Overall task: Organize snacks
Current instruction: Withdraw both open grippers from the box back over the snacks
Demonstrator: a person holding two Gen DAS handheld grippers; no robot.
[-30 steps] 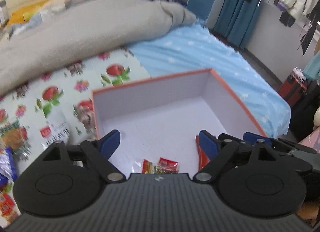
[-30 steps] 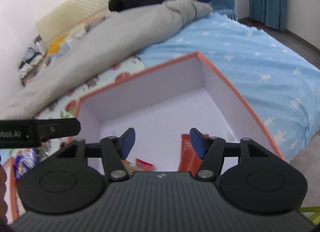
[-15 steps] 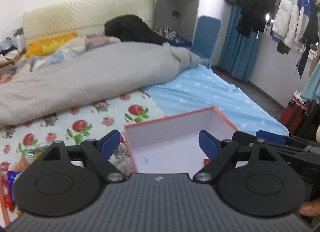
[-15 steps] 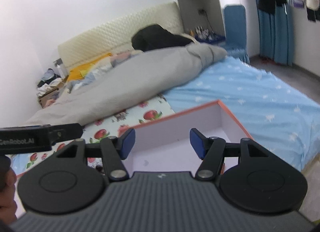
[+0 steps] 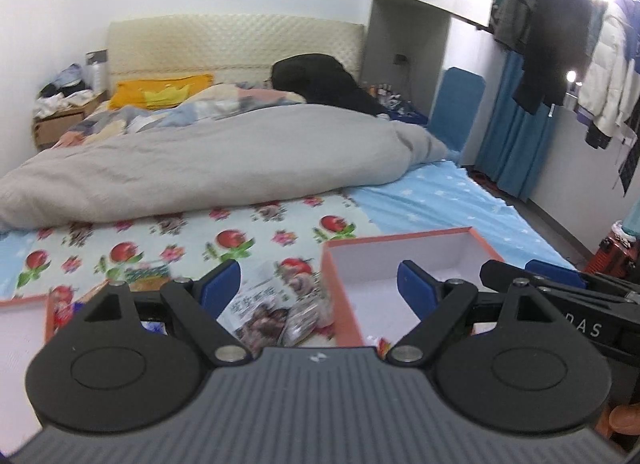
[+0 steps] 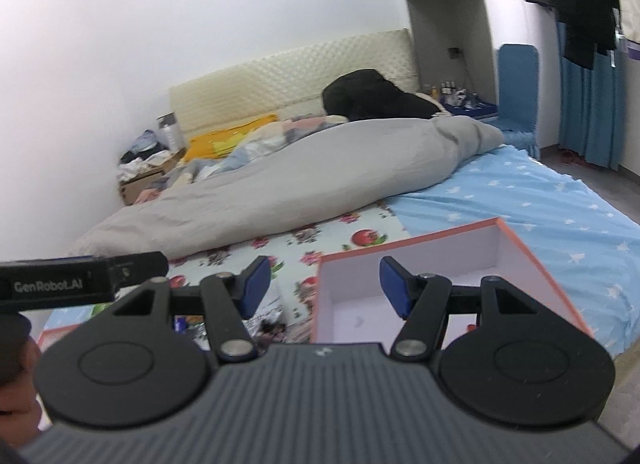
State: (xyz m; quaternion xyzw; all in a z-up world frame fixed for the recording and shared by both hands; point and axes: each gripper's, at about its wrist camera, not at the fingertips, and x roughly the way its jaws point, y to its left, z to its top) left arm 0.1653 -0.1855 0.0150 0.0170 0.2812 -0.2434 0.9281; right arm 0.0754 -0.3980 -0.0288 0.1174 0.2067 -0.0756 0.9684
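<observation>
An orange-rimmed box [image 5: 404,238] with a white inside sits on the bed, low and right in the left wrist view. My left gripper [image 5: 318,286] stands open and empty above its left wall. Loose snack packets [image 5: 264,312] lie on the fruit-print mat left of the box. A red packet [image 5: 382,344] peeks out inside the box. In the right wrist view the box [image 6: 528,254] lies under my open, empty right gripper [image 6: 325,284]. The snack packets [image 6: 272,324] show past its left finger. The left gripper [image 6: 80,276] reaches in from the left edge.
A second orange-rimmed box [image 5: 24,302] shows at the lower left. A grey duvet [image 5: 208,167] is heaped across the bed behind the fruit-print mat [image 5: 168,240]. The blue sheet [image 6: 540,199] runs to the bed's right edge. A hand [image 6: 16,364] holds the left gripper.
Both grippers have risen and drawn back from inside the box, so the box sits lower and smaller. The left view has swung left, bringing the loose packets into sight. Jaw widths are unchanged.
</observation>
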